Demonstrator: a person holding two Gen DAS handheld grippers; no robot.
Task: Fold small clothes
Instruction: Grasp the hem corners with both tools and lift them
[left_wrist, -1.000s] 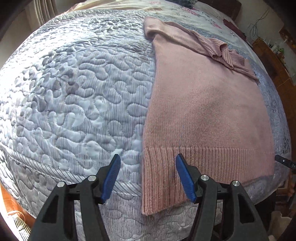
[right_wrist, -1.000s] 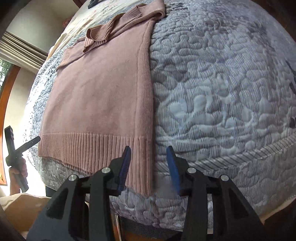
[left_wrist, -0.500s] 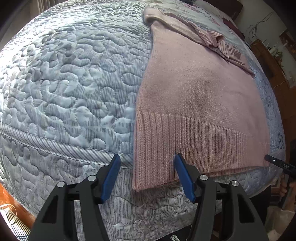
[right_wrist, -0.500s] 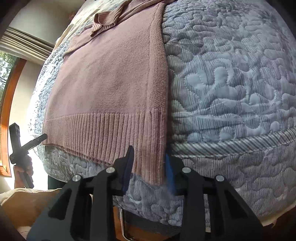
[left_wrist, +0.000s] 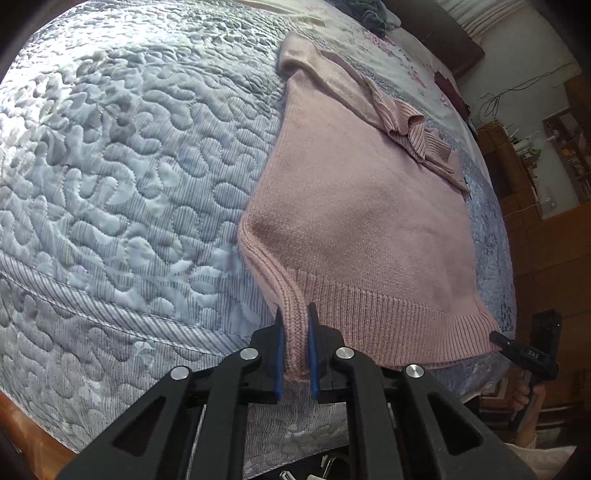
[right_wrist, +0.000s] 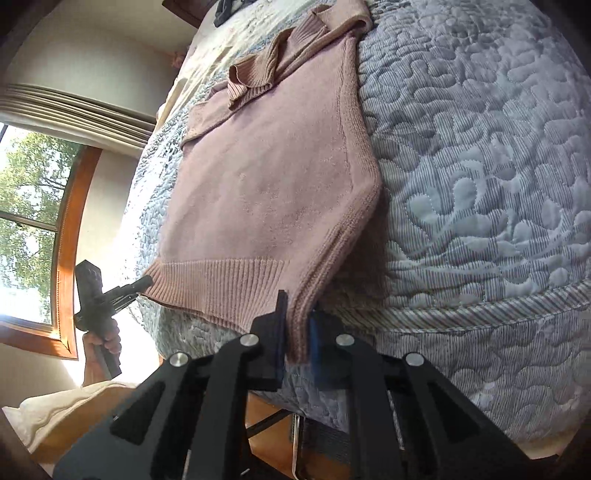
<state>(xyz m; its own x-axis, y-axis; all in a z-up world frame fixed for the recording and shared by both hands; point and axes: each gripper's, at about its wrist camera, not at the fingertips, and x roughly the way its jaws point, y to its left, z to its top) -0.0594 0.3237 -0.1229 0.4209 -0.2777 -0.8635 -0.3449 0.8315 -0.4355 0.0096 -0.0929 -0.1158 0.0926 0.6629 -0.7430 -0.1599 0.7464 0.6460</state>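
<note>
Sweater (left_wrist: 354, 206) hem corners are pinched, one in the left tongs (left_wrist: 295, 347), the other in the right tongs (right_wrist: 297, 332), over the quilt (left_wrist: 122, 177).

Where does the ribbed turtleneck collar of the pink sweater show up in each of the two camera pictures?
Left wrist view: the collar lies upper right of centre, at the far end of the sweater.
Right wrist view: the collar lies upper left of centre, again at the far end.
Shared landmark: the sweater's ribbed hem, nearest both cameras, on the quilt.
</note>
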